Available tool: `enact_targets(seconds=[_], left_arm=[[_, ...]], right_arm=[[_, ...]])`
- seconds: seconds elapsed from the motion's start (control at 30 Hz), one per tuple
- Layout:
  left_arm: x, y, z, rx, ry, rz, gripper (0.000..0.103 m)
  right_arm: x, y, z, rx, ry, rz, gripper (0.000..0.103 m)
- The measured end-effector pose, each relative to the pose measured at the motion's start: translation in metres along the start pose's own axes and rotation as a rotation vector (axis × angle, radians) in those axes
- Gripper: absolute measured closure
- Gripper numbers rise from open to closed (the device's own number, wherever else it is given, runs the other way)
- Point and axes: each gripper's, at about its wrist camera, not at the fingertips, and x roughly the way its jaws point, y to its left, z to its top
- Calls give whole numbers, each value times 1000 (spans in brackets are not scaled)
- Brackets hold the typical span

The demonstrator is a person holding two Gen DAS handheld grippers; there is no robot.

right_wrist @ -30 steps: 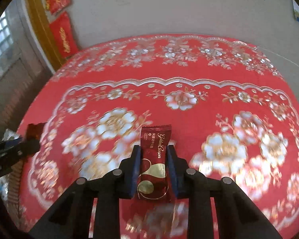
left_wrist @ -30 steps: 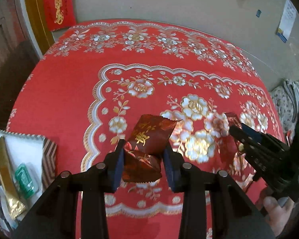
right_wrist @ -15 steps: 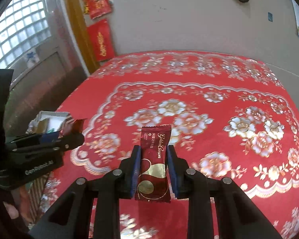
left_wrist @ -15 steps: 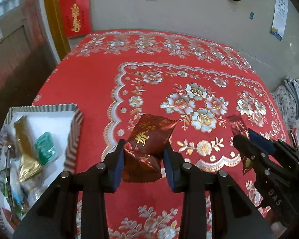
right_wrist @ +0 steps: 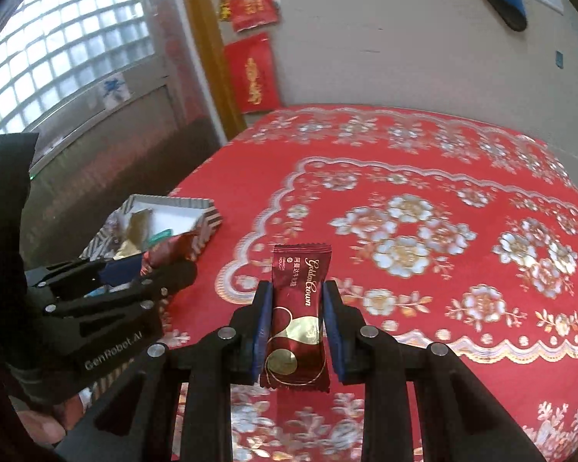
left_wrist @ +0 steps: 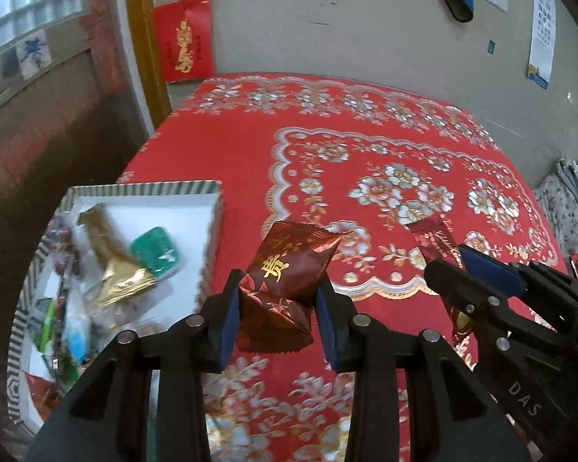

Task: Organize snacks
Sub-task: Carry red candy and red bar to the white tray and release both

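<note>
My left gripper point(left_wrist: 276, 304) is shut on a dark red candy packet with a gold character point(left_wrist: 285, 281), held above the red floral tablecloth point(left_wrist: 366, 146). Left of it sits a striped-rim white box point(left_wrist: 142, 188) holding several snacks, among them a gold wrapper point(left_wrist: 115, 265) and a green packet point(left_wrist: 156, 250). My right gripper point(right_wrist: 296, 327) is shut on a slim maroon Golden Crown bar point(right_wrist: 298, 315), upright between the pads. In the left wrist view the right gripper point(left_wrist: 454, 265) shows at the right with the bar point(left_wrist: 439, 242). The left gripper point(right_wrist: 165, 265) appears in the right wrist view beside the box point(right_wrist: 173, 204).
The table stands against a grey wall with red paper decorations point(left_wrist: 183, 46). A glass-block window point(right_wrist: 57, 38) is at the far left. Folded patterned cloth point(left_wrist: 570, 200) lies off the table's right side. A person's fingers point(right_wrist: 42, 429) hold the left gripper's handle.
Both grippers have moved left across the table with their packets still held. The striped box has come further into the left wrist view and entered the right wrist view.
</note>
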Motion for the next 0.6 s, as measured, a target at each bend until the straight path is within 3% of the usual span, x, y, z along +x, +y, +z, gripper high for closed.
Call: enact_targets(seconds=[0.6], left_arm=[[-26,89,-18,-119,-43,100,70]], right_arm=[[23,101,8,-164,29,107,76]])
